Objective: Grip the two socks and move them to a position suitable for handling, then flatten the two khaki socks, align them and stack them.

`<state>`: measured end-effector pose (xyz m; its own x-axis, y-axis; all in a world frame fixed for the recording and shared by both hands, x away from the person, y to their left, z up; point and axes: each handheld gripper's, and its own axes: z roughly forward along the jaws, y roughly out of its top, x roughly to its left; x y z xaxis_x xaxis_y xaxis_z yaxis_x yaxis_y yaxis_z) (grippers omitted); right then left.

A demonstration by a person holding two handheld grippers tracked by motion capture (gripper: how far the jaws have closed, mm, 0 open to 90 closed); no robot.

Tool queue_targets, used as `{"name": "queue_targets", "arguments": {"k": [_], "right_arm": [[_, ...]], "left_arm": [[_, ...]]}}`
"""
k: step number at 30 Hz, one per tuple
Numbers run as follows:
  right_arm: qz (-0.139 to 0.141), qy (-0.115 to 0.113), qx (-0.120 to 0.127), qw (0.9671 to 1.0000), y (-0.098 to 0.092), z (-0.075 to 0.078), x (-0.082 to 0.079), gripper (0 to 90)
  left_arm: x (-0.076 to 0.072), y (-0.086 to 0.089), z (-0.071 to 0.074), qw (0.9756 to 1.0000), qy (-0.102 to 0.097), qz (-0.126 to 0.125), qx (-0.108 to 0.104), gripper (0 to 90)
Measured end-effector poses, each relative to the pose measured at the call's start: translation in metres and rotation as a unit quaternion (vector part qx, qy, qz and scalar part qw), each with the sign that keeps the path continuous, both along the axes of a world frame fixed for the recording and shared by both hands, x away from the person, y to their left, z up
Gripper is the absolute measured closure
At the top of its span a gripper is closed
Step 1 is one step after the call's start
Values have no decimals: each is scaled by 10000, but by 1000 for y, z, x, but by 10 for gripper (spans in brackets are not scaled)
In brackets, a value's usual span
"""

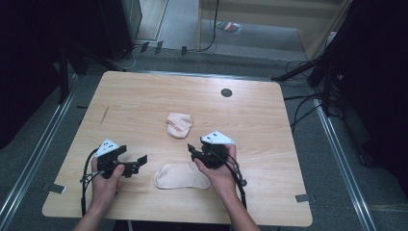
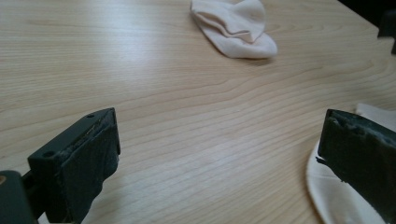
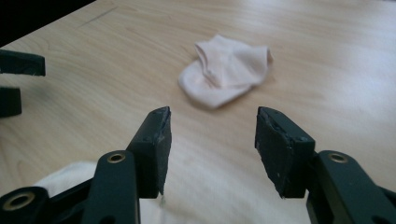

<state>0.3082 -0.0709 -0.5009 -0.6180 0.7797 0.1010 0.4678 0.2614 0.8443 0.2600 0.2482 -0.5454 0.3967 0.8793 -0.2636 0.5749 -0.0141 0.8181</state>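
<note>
Beyond open fingers, folded sock.

I see a light wood-grain table with a small round black spot at its far edge. Two pale pink socks lie on it, the far sock and the near sock, both plain and unpatterned. My left gripper and right gripper are black with white plates on top. The floor beyond is grey.
</note>
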Motion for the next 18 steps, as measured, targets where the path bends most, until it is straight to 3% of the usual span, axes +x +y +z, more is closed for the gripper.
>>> {"name": "queue_targets", "arguments": {"k": [1,2,4,5,6,7,12,14,15,18], "right_arm": [[158,52,-108,9998,9,0,16,502],[158,52,-108,9998,9,0,16,502],[272,-13,-309,9992,18,-2,32,502],[404,36,-456,9981,25,-6,48,483],[404,36,-456,9981,25,-6,48,483],[497,98,-534,9973,32,-12,64,467],[634,272,-445,9966,42,-21,83,429],[740,308,-505,9955,50,-24,89,414],[809,302,-676,9940,59,-26,93,404],[814,364,-792,9929,68,-31,101,418]], "left_arm": [[1,-1,-1,10000,32,47,64,0],[1,-1,-1,10000,32,47,64,0],[1,-2,-2,9999,27,56,83,0],[2,-2,-3,9999,59,16,101,0],[2,-2,-3,9999,59,16,101,0],[2,-2,-4,9999,70,34,111,0],[2,-4,-4,9999,80,-14,141,0],[3,-3,-4,9999,95,-22,130,0],[3,-3,-4,9999,109,-11,103,0],[3,-3,-5,9999,120,-17,97,0]]}}
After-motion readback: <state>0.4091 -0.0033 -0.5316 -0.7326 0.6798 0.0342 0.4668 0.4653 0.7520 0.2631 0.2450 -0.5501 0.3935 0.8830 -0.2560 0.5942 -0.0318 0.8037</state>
